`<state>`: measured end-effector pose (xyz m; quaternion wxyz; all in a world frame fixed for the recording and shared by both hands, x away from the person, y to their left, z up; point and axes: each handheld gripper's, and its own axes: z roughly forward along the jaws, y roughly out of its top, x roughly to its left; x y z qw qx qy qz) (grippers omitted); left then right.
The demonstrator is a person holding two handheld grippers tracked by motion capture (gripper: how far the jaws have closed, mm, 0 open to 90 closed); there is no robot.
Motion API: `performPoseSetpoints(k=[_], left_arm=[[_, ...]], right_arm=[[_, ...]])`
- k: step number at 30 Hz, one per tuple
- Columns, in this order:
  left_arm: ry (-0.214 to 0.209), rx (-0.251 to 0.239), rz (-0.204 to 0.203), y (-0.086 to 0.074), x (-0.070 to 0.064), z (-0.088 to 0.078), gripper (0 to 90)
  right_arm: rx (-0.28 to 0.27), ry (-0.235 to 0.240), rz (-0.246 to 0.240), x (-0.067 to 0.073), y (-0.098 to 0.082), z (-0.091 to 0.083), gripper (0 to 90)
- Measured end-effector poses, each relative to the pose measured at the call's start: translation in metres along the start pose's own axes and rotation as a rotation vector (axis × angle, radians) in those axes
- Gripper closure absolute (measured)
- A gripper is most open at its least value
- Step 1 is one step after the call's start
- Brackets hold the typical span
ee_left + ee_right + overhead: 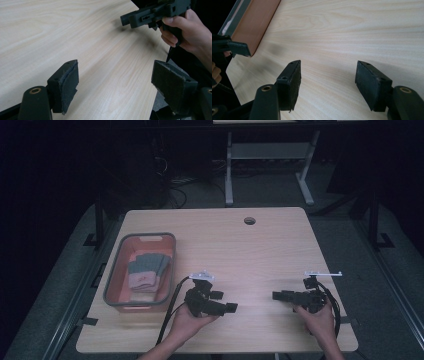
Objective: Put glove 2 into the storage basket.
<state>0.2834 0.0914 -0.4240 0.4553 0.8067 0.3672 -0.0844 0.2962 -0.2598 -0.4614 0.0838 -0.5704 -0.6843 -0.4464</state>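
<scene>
So here's where we are: both grippers sit low over the tabletop [260, 250] near its front edge, pointing at each other across bare wood. The left gripper [226, 302] has its jaws spread wide with nothing between the pads [68, 83], and the right gripper [276, 295] is the same, gaping over plain wood grain. We'd guess we hold them empty and apart like this because nothing's being carried right now. The socks [146, 269] are folded in a little pile inside the orange bin [116, 270], which sits along the table's left edge, closer to the front corner. The bin's just beside our left gripper, so that hand looks like the natural one to reach in.
</scene>
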Motion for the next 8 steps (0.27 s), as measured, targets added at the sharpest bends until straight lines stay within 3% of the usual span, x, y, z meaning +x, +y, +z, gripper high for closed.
performPoseSetpoints(k=[3, 8], left_arm=[[-0.004, -0.011, 0.001, -0.006, -0.002, 0.000, 22.3], [0.030, -0.024, 0.024, -0.021, -0.006, -0.001, 22.4]], right_arm=[[-0.017, 0.006, -0.007, 0.001, -0.008, -0.002, 36.7], [-0.023, 0.036, -0.006, 0.003, -0.012, -0.003, 36.7]])
